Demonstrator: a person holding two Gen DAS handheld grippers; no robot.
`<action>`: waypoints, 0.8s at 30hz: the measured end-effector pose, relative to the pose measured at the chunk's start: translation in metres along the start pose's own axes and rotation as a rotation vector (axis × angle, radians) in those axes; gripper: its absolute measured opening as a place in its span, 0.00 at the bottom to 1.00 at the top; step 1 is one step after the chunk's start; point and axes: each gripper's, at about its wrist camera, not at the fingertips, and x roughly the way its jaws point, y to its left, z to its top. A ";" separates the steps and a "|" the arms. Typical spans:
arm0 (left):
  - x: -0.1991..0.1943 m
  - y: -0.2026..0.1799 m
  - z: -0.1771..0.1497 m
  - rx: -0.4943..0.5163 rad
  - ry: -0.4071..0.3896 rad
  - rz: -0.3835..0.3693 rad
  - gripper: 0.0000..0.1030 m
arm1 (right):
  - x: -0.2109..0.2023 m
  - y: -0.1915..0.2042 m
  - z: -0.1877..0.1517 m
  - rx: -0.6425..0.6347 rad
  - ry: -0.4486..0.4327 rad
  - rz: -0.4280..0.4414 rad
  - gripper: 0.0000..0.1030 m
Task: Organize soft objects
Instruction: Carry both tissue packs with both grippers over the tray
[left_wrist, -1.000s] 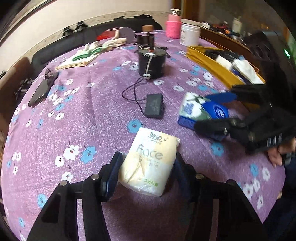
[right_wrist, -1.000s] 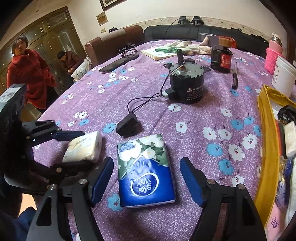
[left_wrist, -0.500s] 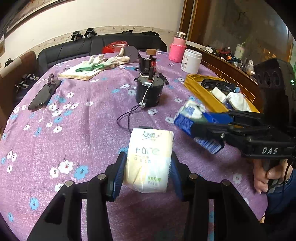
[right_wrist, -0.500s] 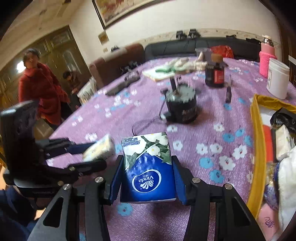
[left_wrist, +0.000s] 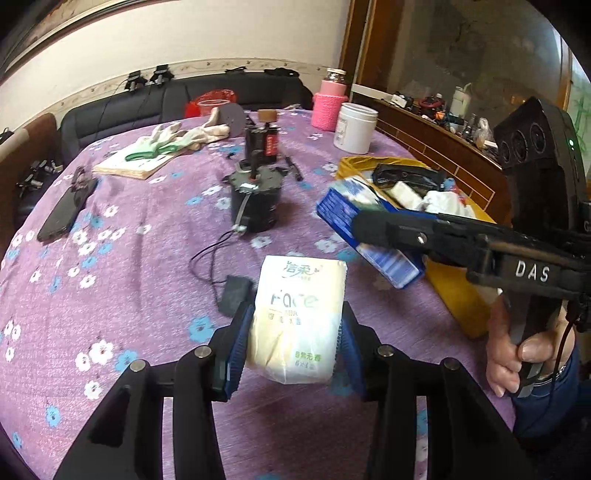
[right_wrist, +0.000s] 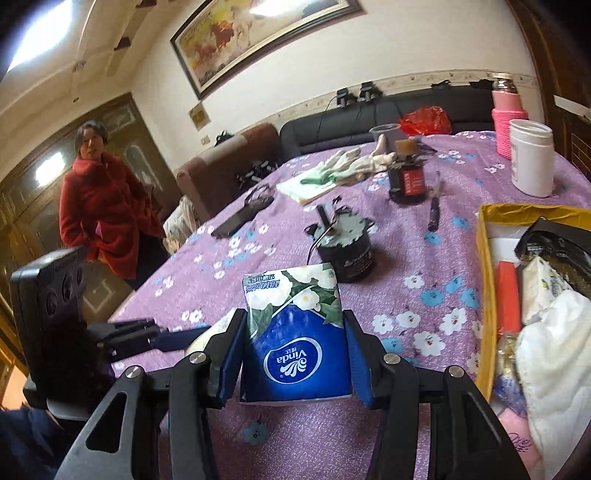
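Note:
My left gripper (left_wrist: 295, 332) is shut on a pale yellow tissue pack (left_wrist: 295, 314) and holds it above the purple flowered tablecloth (left_wrist: 129, 277). My right gripper (right_wrist: 293, 354) is shut on a blue Vinda tissue pack (right_wrist: 295, 343), lifted off the table; it also shows in the left wrist view (left_wrist: 365, 229), close to the yellow box (left_wrist: 454, 295). The yellow box (right_wrist: 484, 295) at the right holds white cloths and small packs. The left gripper shows at the lower left of the right wrist view (right_wrist: 155, 336).
A black motor (left_wrist: 255, 199) with a cable and black adapter (left_wrist: 234, 295) sits mid-table. A phone (left_wrist: 61, 218), gloves on a notebook (left_wrist: 147, 155), a dark bottle (left_wrist: 264, 142), a white jar (left_wrist: 352, 127) and a pink bottle (left_wrist: 328, 103) stand further back. A person in red (right_wrist: 99, 210) stands at the left.
Both grippers closed on their tissue packs and lifted them off the table. The right gripper has carried the blue pack up and toward the yellow box.

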 end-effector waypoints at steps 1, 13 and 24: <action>0.000 -0.004 0.002 0.004 -0.004 -0.003 0.43 | -0.003 -0.002 0.001 0.011 -0.011 0.004 0.53; 0.021 -0.073 0.060 0.083 -0.047 -0.143 0.43 | -0.080 -0.046 0.032 0.146 -0.189 -0.096 0.53; 0.076 -0.145 0.116 0.086 -0.063 -0.254 0.43 | -0.137 -0.119 0.072 0.249 -0.302 -0.378 0.53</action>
